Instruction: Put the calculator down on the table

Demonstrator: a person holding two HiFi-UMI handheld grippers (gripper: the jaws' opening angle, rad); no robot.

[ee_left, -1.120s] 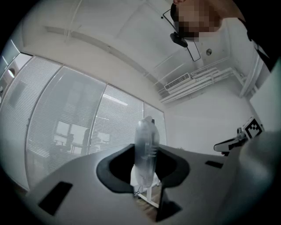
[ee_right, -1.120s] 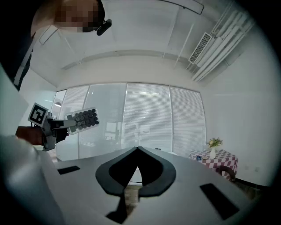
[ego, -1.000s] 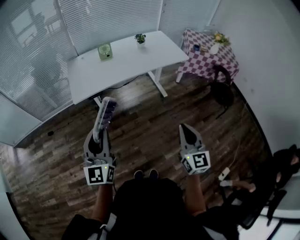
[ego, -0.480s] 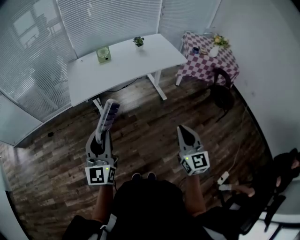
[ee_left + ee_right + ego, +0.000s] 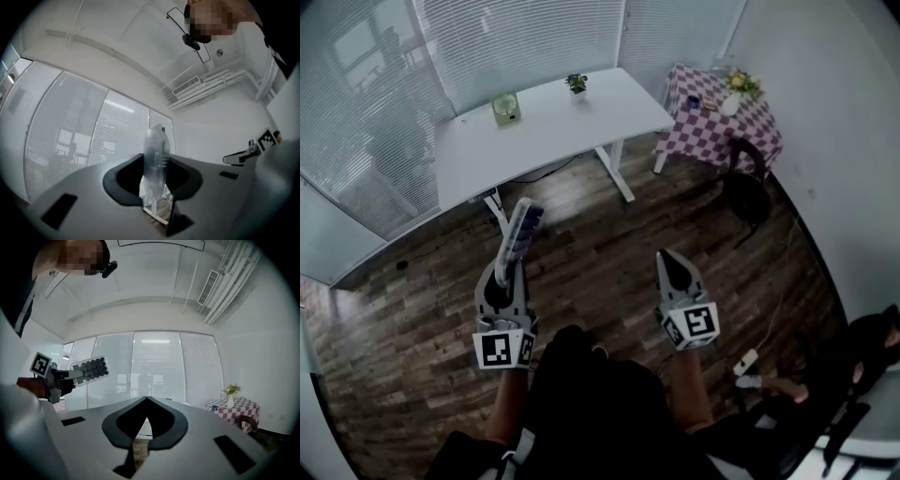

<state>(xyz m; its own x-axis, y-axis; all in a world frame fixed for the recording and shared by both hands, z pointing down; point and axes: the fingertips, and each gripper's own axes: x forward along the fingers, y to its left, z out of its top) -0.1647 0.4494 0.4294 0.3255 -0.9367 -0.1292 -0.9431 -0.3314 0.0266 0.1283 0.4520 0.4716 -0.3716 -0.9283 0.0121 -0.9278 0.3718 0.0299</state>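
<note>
1. Calculator point(image 5: 517, 232): clamped edge-on by its lower end in the left claw point(image 5: 501, 277). The jaws are narrow and pressed on its two faces. The rest sticks out past the tips, keypad facing the person's right.
2. Right claw point(image 5: 667, 255): jaws closed tip to tip with nothing between them. It is held level, well apart from the left.
3. Both claws hang over the wooden floor point(image 5: 581, 272). The white counter point(image 5: 572, 122) lies ahead, and the calculator is well apart from its near edge.
4. Judged step: carrying toward the counter; the put-down has not yet begun.
5. Next move calls for bringing the left claw past the near edge, then turning and lowering it so the calculator's back lies flat before the jaws part. Keep clear of the green object point(image 5: 507, 107) and the small plant point(image 5: 577, 82) by the far edge.
</note>
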